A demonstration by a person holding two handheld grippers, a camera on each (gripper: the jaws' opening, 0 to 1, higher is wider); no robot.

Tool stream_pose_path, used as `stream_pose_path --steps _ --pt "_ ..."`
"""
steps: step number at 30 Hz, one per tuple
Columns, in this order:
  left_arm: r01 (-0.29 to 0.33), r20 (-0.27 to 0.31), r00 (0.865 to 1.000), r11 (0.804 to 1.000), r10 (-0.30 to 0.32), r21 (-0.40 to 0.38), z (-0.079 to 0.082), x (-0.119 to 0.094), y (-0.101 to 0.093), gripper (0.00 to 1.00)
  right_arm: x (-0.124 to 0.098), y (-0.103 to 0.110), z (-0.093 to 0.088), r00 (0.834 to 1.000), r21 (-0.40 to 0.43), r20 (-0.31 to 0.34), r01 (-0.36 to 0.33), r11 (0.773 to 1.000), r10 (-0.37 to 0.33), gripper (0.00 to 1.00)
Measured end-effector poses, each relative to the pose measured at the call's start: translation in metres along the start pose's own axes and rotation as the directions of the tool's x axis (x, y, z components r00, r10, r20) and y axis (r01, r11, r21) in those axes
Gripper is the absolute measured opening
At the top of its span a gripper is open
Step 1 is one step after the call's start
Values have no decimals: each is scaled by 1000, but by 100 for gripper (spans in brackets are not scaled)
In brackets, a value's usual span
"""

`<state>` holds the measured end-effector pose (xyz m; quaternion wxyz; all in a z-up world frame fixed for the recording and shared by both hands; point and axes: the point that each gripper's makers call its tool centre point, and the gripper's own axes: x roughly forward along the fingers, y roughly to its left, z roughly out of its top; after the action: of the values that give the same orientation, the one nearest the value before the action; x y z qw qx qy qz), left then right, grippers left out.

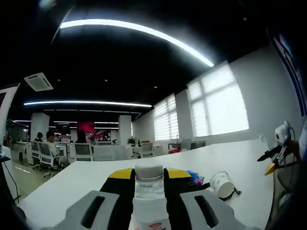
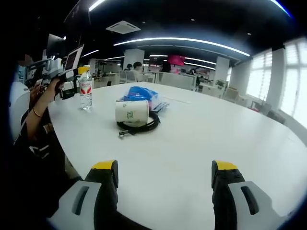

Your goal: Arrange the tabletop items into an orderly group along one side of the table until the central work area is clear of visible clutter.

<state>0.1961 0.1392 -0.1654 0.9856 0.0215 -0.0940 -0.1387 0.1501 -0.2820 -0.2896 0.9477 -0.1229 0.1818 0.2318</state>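
Note:
A clear water bottle (image 1: 149,189) with a pale cap and a red-and-white label stands between the jaws of my left gripper (image 1: 149,175), which is shut on it. In the right gripper view the same bottle (image 2: 85,92) stands upright near the white table's (image 2: 192,139) left edge, its base at the surface, with the left gripper (image 2: 71,85) on it. A white paper cup (image 2: 132,112) lies on its side on a coiled black cable (image 2: 139,127), and blue plastic (image 2: 140,93) lies behind it. My right gripper (image 2: 165,171) is open over bare table.
The cup (image 1: 222,183) and blue plastic (image 1: 194,177) lie right of the bottle, and the right gripper (image 1: 268,161) comes in from the far right. A person's arm (image 2: 41,108) holds the left gripper. Office chairs (image 1: 81,151), desks and seated people lie beyond the table.

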Motion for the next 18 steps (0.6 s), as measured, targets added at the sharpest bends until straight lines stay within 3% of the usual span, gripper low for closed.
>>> stream_pose_path --steps 8,10,12,14,17,18 --pt "65 22 998 998 -65 13 7 -1 -1 23 -1 2 1 1000 1 3 -6 1000 6 78" --pt "77 20 997 996 -78 44 10 -2 1 29 -1 3 2 1000 -4 1 -10 1000 10 78" --pt "112 24 993 994 -112 16 13 -3 3 36 -1 3 3 1000 -10 2 -13 1000 13 79" --pt "189 51 981 981 -186 -53 18 -4 -2 42 -1 5 5 1000 -11 6 -22 1000 22 79" --pt "273 72 961 960 -268 -57 22 -5 0 44 -1 8 6 999 -11 7 -34 999 34 79" --pt "320 92 945 944 -313 -80 24 -6 -2 44 -1 8 6 999 -12 7 -34 999 34 79"
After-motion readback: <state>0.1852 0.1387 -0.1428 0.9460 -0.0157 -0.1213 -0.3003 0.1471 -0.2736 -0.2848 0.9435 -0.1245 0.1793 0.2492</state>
